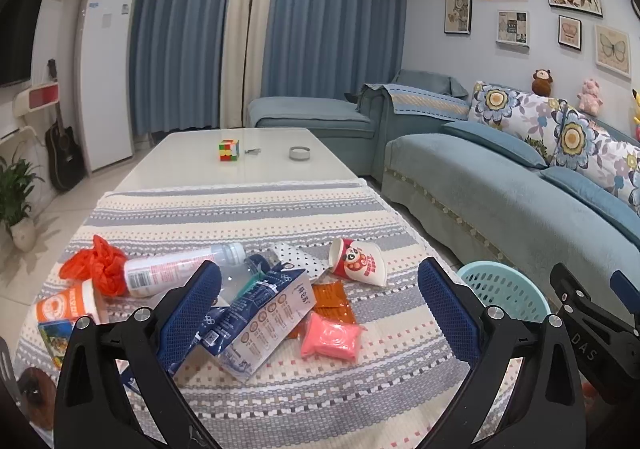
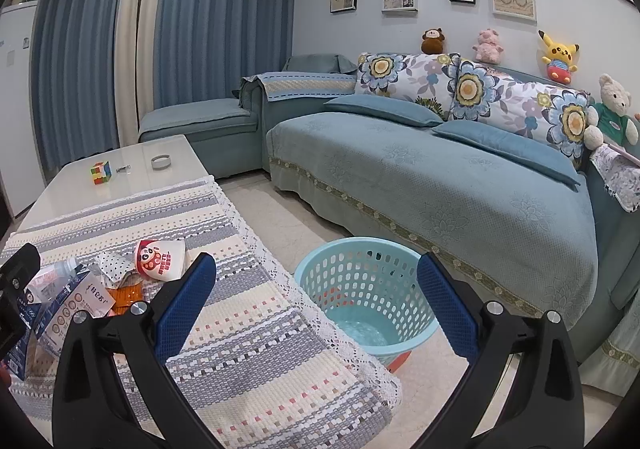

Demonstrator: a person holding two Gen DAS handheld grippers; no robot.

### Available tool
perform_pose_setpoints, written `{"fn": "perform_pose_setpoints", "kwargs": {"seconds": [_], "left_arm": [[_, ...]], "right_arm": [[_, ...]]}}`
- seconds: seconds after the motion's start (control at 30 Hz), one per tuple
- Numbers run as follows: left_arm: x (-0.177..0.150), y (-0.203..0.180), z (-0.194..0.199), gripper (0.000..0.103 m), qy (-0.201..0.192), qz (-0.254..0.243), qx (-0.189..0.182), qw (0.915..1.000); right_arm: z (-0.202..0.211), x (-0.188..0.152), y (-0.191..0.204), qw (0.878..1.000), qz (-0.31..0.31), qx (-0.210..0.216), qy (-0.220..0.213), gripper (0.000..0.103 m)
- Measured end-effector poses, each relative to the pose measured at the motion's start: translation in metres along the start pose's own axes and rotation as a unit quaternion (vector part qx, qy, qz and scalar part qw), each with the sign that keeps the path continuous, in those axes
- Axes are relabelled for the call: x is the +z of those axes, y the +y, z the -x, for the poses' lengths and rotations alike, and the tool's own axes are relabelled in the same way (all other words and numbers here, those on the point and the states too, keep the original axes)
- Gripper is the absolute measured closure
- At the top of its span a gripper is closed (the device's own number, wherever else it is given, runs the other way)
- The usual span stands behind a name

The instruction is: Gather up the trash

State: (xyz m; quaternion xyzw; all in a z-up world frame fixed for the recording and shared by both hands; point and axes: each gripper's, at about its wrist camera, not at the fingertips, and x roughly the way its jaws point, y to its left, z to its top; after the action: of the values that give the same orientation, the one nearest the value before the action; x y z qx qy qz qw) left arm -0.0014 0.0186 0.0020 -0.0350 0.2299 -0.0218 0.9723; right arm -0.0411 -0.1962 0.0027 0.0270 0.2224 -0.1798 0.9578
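Note:
Trash lies in a heap on the striped tablecloth (image 1: 280, 209): a blue-and-white carton (image 1: 264, 313), a pink packet (image 1: 330, 339), an orange sachet (image 1: 334, 299), a squashed panda paper cup (image 1: 358, 263), a clear plastic bottle (image 1: 180, 269), a red plastic bag (image 1: 96, 263) and an orange cup (image 1: 66, 303). My left gripper (image 1: 320, 301) hangs open just above the heap, its left finger over the carton. A light blue basket (image 2: 366, 289) stands on the floor right of the table. My right gripper (image 2: 316, 297) is open above the table edge and basket, holding nothing.
A Rubik's cube (image 1: 228, 150) and a round white dish (image 1: 299, 153) sit on the bare far half of the table. The blue sofa (image 2: 440, 177) runs along the right, close to the basket. A guitar (image 1: 62, 153) and a potted plant (image 1: 16, 201) stand at the left.

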Motion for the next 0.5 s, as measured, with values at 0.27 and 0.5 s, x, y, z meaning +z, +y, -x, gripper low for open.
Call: {"fn": "perform_pose_setpoints", "kwargs": {"seconds": [0.27,0.5], "left_arm": [[0.0013,-0.0008,0.0003,0.007,-0.001,-0.004,-0.002,1.0],[0.001,-0.0016,0.0005,0.007,-0.001,-0.004,-0.002,1.0]], "right_arm": [[-0.0002,0.0012,-0.002,1.0,-0.001,0.003,0.003,0.008],[-0.0002,0.0012,-0.0019,1.0,-0.001,0.003,0.003,0.008]]}}
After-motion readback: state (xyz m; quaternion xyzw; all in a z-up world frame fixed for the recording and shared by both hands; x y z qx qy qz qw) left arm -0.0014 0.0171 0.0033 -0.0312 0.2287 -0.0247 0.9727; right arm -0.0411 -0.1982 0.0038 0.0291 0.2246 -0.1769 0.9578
